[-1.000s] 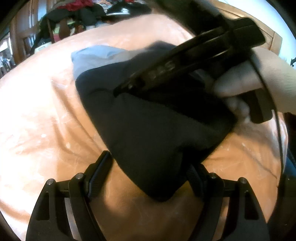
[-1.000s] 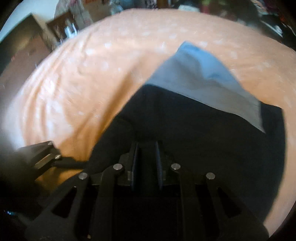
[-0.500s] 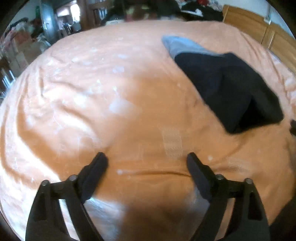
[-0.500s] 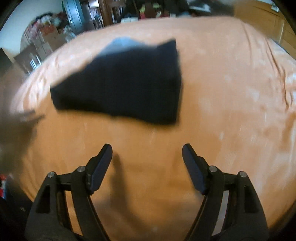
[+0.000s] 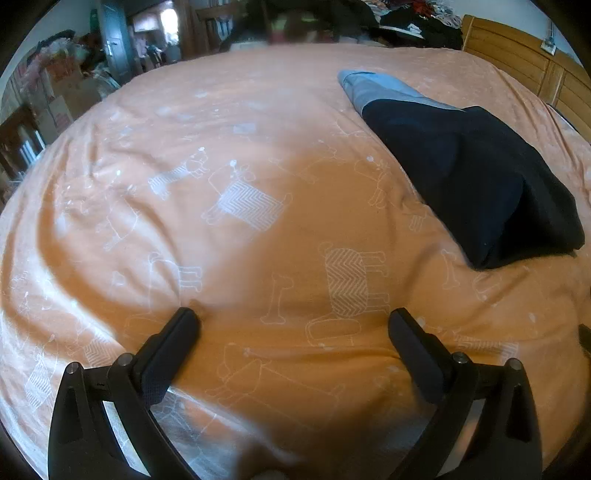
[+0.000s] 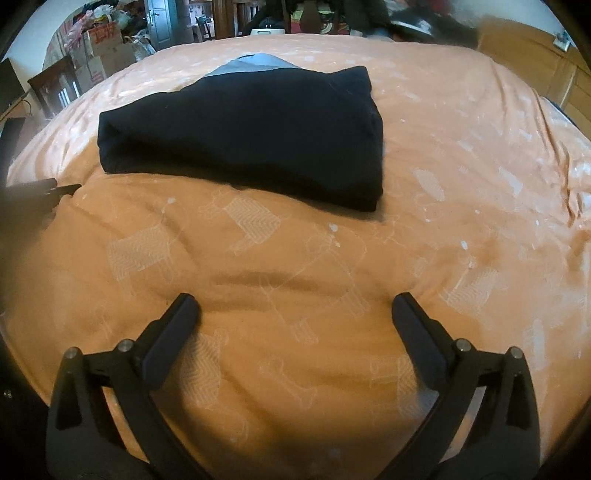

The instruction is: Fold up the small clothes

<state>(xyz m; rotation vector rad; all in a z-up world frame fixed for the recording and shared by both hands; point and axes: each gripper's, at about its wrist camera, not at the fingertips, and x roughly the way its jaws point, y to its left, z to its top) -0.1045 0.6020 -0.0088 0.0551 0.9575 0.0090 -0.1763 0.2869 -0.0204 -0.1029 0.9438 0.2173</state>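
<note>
- Garment [image 6: 251,133]: dark navy piece with a grey-blue band at its far end, lying folded into a compact bundle on the orange bed cover [image 5: 258,258], toward the headboard side of the bed, well away from the near edge.
- Left gripper [image 5: 293,325]: fingers spread wide, nothing between them, low over bare cover. In the left wrist view the garment [image 5: 472,177] sits ahead and to the right, apart from the fingers.
- Right gripper [image 6: 295,306]: fingers likewise spread wide and empty. In the right wrist view the garment lies ahead and a little left of centre, apart from the fingers, with a strip of bare cover between.
- Key relation: the bundle's long axis runs roughly crosswise to the right gripper's line of sight, and obliquely away to the upper left in the left wrist view. The right gripper faces it more squarely; judged the better placed for any next touch.
- Far background: wooden headboard [image 5: 524,55] at the right, heaped clothes [image 5: 413,18] beyond the far edge of the bed. Whether those are the next items cannot be told.
- Judgement: this piece looks finished; neither gripper touches it. Next move probably fetches another item or squares the near fold. Risk: soft cover wrinkles may drag the bundle askew.
</note>
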